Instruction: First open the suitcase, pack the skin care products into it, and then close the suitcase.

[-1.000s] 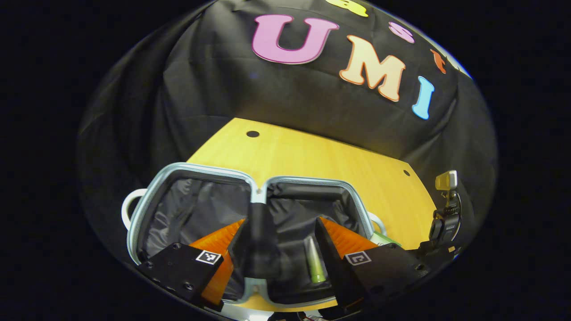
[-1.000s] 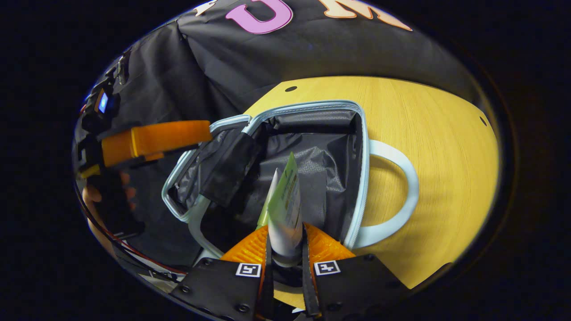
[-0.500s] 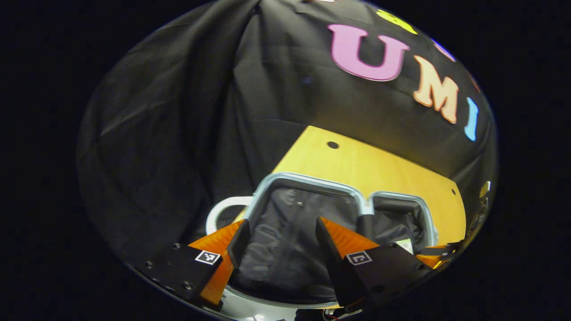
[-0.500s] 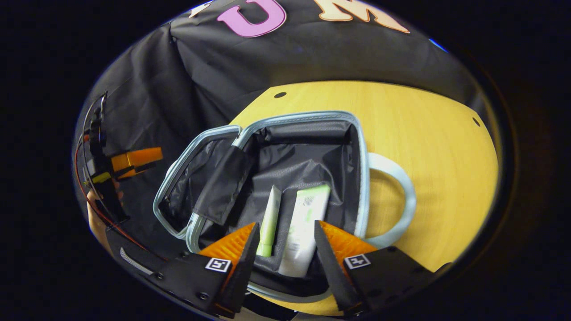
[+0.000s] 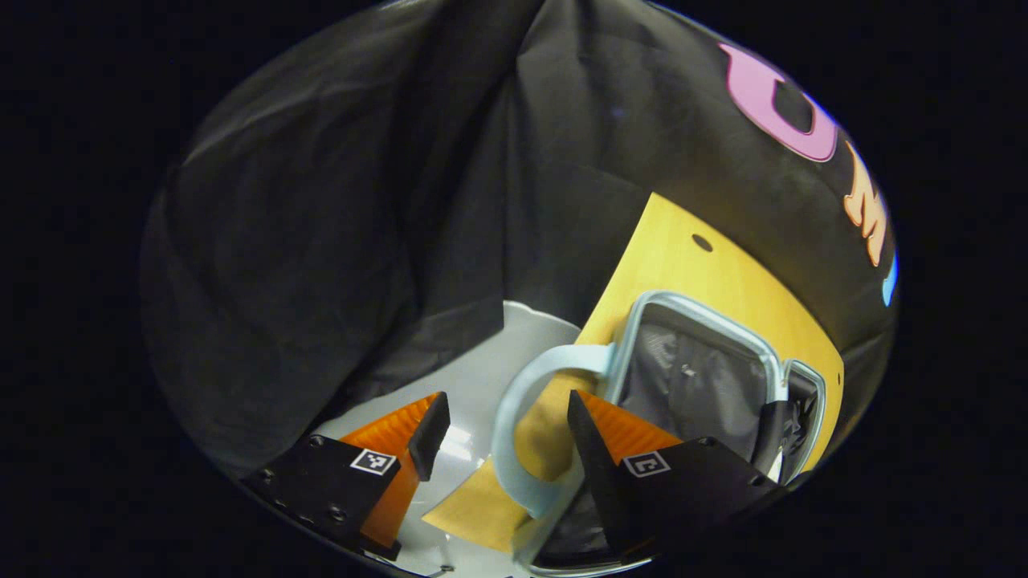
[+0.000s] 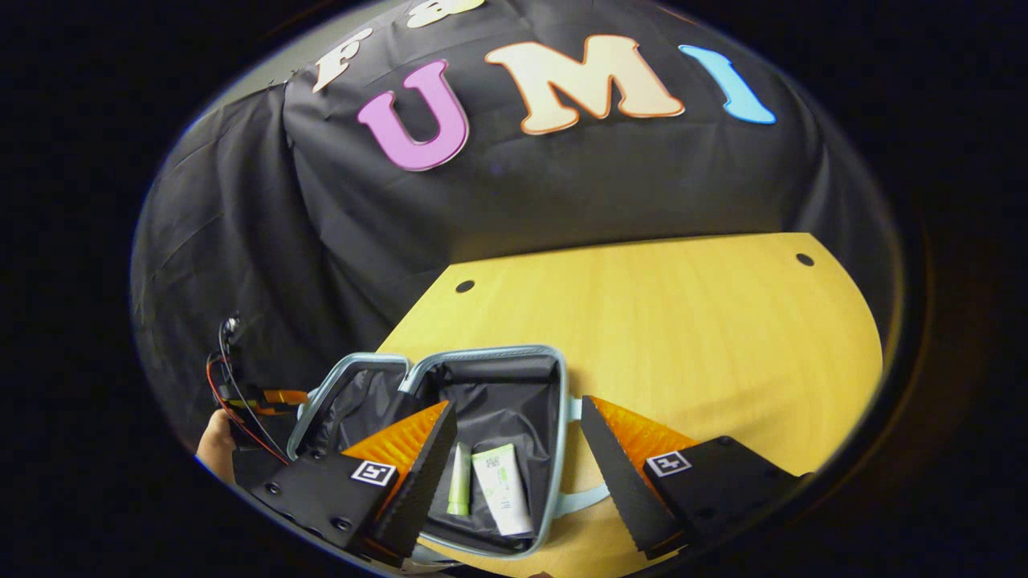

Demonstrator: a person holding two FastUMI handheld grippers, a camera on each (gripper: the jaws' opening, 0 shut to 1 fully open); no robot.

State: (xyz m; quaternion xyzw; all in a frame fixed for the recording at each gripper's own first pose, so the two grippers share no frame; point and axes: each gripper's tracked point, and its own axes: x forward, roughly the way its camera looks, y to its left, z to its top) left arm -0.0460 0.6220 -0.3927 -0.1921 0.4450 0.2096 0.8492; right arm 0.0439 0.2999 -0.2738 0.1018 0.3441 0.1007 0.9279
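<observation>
The suitcase (image 6: pixel 482 353) lies open on the wooden table (image 6: pixel 658 321), both black-lined halves facing up. In its right half lie a slim green tube (image 6: pixel 458 482) and a wider white tube (image 6: pixel 502 491), side by side. My right gripper (image 6: pixel 518 405) hangs open above and in front of that half, holding nothing. My left gripper (image 5: pixel 506 409) is open too, over the suitcase's pale blue left handle (image 5: pixel 504 433) at the table's left edge, without touching it. The left half of the suitcase (image 5: pixel 699 313) lies to its right. The left gripper (image 6: pixel 269 397) and the hand holding it also appear at the far left in the right gripper view.
A pale floor (image 5: pixel 474 377) shows beyond the table's left edge (image 5: pixel 626 265). The black cloth wall (image 6: pixel 522 201) closes the back and left sides. The right part of the table is bare wood with small round holes (image 6: pixel 804 259).
My right gripper opened, left the white tube in the suitcase beside the green one, then drew back and up. My left gripper swung left to the suitcase's left handle.
</observation>
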